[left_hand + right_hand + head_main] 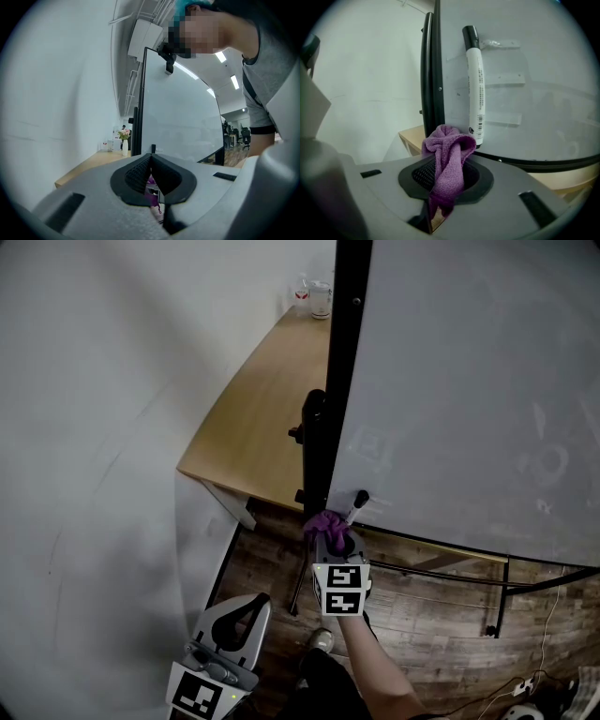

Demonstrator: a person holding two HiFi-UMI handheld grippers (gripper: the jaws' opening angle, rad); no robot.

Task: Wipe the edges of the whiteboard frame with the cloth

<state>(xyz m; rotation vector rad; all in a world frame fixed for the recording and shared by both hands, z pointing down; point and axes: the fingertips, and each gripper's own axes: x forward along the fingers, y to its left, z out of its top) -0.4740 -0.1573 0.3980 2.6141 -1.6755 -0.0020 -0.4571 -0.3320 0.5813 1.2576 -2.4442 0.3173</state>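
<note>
white wall [112,381] behind the whiteboard frame [342,352]. right hand-held gripper [446,165] clamps the purple cloth [450,143] at the frame's lower left corner; left hand-held gripper [151,161] hangs closed, empty. wiping seems to be starting; next, slide the cloth along an edge.

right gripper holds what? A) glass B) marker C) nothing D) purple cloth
D: in the right gripper view the right gripper has its jaws shut on the purple cloth, while the marker hangs on the board.
</note>
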